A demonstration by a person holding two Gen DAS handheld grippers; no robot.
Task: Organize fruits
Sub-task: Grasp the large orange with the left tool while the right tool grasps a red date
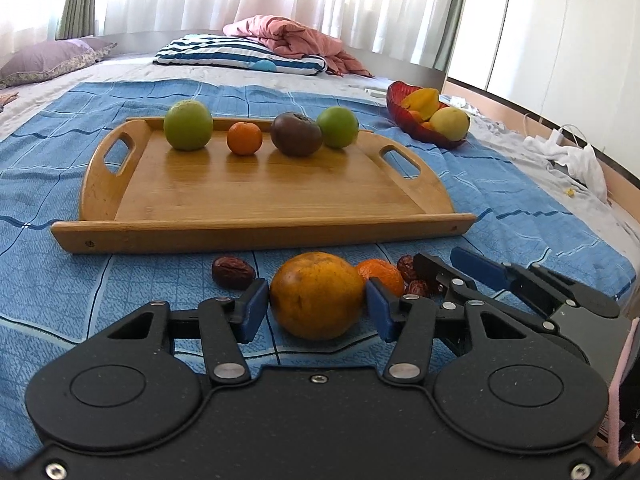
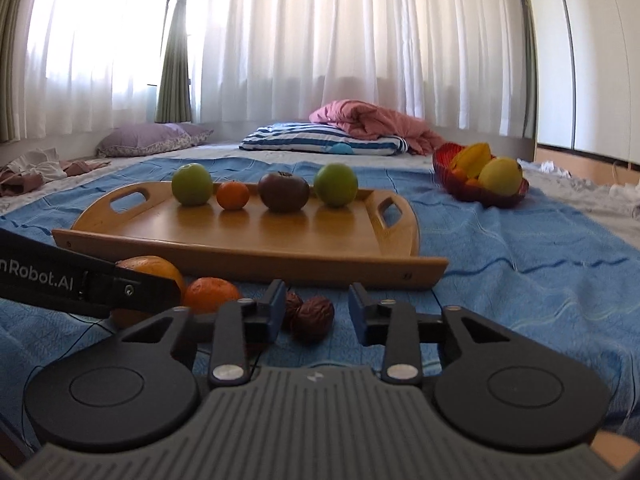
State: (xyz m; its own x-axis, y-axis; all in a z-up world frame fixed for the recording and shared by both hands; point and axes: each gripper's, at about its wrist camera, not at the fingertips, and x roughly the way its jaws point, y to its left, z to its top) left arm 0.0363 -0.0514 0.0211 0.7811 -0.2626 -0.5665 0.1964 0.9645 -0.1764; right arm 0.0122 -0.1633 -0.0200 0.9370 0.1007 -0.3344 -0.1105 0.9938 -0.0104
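So the left gripper (image 1: 318, 306) has its blue fingers on either side of the big orange (image 1: 318, 295), sitting on the blue blanket (image 1: 520, 216) just in front of the wooden tray's (image 1: 260, 230) near edge; the pads look right against the peel, though I can't tell how hard they press. The right gripper (image 2: 316, 314) is spread wide with nothing between its fingers, hovering low over the blanket next to a brown date (image 2: 314, 316). Four fruits stand in a row along the tray's far edge: a green one (image 1: 188, 125), a small orange (image 1: 244, 138), a dark brown one (image 1: 296, 134) and another green one (image 1: 338, 127). The whole front half of the tray is bare wood, so lots of room there. Off the tray, near its front edge: one mandarin (image 1: 382, 274) just right of the big orange, one date on its left (image 1: 233, 273), and a little cluster of dates (image 1: 416, 278) on the right. A red bowl (image 1: 424, 130) with yellow fruit sits by the blanket's far right corner.
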